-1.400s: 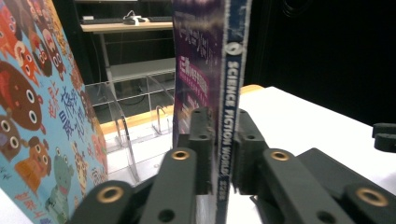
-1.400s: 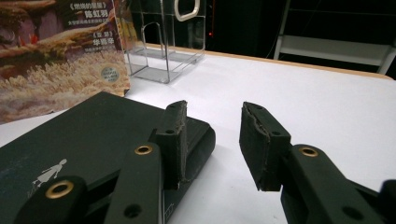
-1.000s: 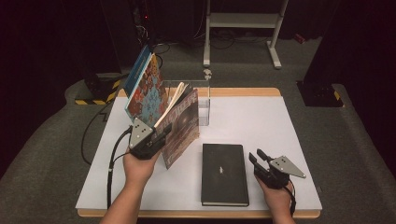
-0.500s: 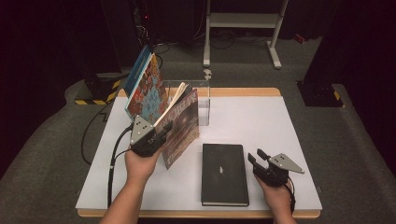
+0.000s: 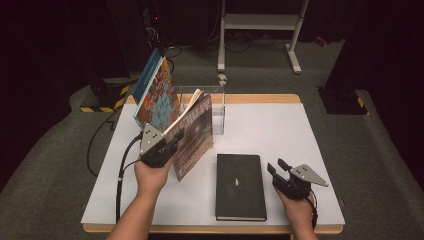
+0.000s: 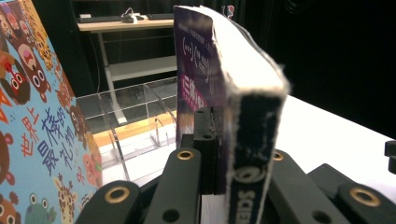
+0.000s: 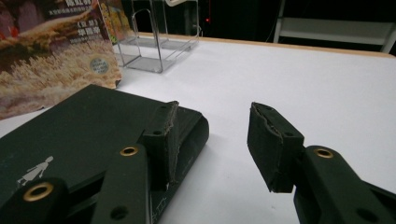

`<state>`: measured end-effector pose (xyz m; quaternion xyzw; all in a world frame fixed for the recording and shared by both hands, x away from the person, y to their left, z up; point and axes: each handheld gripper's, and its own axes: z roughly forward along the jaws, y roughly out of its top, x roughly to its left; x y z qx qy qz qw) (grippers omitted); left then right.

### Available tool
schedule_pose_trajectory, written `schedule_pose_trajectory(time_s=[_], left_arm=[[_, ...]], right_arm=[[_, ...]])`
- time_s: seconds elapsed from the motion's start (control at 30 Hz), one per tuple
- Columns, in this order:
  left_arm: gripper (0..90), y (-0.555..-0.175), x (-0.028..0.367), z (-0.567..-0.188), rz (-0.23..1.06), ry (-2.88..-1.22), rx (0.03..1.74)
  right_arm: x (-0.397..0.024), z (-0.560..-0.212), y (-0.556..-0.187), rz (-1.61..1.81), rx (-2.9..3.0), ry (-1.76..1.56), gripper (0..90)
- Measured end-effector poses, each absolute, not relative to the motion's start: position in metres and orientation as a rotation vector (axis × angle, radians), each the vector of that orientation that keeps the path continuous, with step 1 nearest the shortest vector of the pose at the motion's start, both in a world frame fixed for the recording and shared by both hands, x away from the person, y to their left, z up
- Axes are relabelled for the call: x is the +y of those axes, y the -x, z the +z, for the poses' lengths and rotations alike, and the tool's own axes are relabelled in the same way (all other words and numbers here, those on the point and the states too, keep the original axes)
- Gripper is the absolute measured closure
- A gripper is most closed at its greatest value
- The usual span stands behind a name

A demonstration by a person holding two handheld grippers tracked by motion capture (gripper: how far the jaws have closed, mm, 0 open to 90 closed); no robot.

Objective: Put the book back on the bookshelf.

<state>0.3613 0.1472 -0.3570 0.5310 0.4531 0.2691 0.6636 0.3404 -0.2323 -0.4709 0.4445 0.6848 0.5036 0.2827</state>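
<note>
Left hand: your left hand comes in from the bottom edge, left of centre in the high view, forearm angled up and slightly right, fist wrapped round the gripper body.
Left gripper: your left gripper points up and to the right in the high view, its grey plate on top. Its jaws have just been closing and are now clamped on the lower end of the purple paperback.
Purple paperback: it stands tilted at centre left of the high view, pages fanned at the top. In the left gripper view the purple paperback rises from between the jaws, spine toward the camera.
Right hand: your right hand sits at the lower right of the high view, wrist near the table edge.
Right gripper: your right gripper points up and left toward the black book. Its jaws stand apart with nothing between them; in the right gripper view the right gripper has its left-hand jaw just beside the book's corner, the other jaw over bare table.
Black book: it lies flat at lower centre of the high view.
Picture book: the colourful picture book leans at upper left, beside the clear stand.
</note>
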Motion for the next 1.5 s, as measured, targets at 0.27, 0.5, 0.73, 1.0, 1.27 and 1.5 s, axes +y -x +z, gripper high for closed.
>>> schedule_pose_trajectory(time_s=[0.27,0.5,0.73,1.0,1.27,1.5], left_arm=[[83.7,-0.362,0.149,-0.358,0.619,-1.176,1.035],[83.8,-0.361,0.143,-0.358,0.621,-1.159,1.049],[84.0,-0.365,0.135,-0.351,0.640,-1.167,1.058],[84.0,-0.364,0.137,-0.350,0.650,-1.148,1.062],[84.0,-0.362,0.149,-0.347,0.663,-1.113,1.092],[83.9,-0.360,0.154,-0.341,0.717,-1.092,1.100]], right_arm=[[-0.237,-0.480,-0.342,1.304,1.835,-1.213,49.8],[-0.236,-0.478,-0.336,1.302,1.828,-1.175,49.1],[-0.239,-0.478,-0.334,1.321,1.813,-1.173,49.4],[-0.239,-0.477,-0.332,1.321,1.809,-1.154,50.2],[-0.238,-0.475,-0.326,1.317,1.798,-1.147,50.9],[-0.239,-0.472,-0.326,1.320,1.797,-1.114,54.0]])
